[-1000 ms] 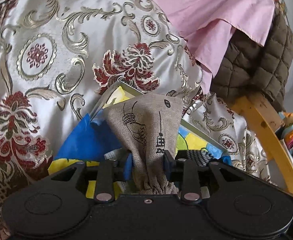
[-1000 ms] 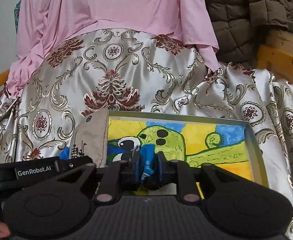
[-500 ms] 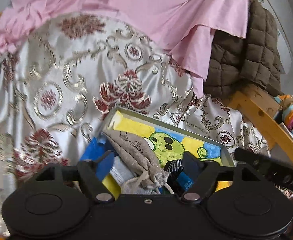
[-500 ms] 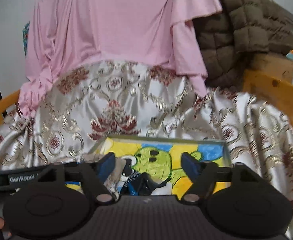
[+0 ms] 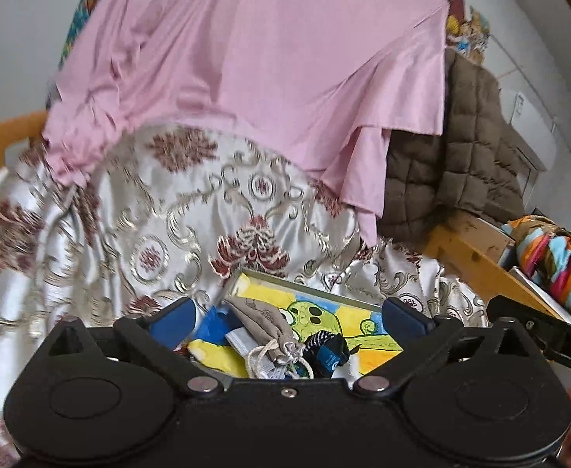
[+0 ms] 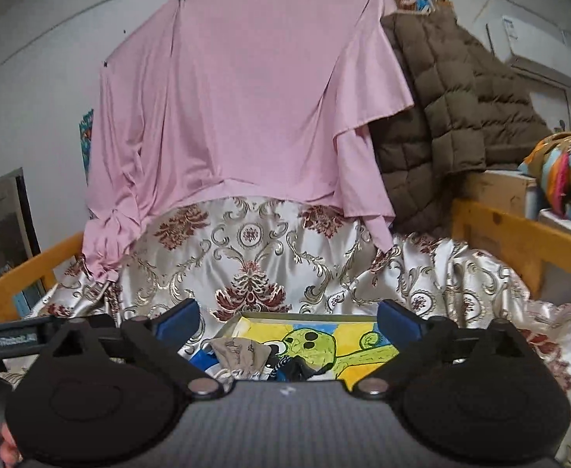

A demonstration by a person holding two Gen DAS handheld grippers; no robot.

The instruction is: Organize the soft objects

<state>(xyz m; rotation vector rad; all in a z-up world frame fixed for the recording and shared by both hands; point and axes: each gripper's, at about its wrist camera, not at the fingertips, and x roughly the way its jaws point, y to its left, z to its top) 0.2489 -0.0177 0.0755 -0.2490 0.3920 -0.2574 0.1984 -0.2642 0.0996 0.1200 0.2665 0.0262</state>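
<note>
Release and withdrawal. Left hand-held gripper [image 5: 285,314] and right hand-held gripper [image 6: 287,316]: both spread wide, empty, touching nothing. Directly ahead of and below the fingers, the beige drawstring pouch [image 5: 268,325] and dark rolled sock [image 5: 326,349] lie in the painted tray [image 6: 305,315] on the brocade bedspread [image 6: 254,269]. Best practice: lift straight clear, so the drawstring does not snag a finger.

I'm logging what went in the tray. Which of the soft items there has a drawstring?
The beige linen pouch, lying at the tray's left end with its white cord showing. The dark sock beside it has none.
</note>
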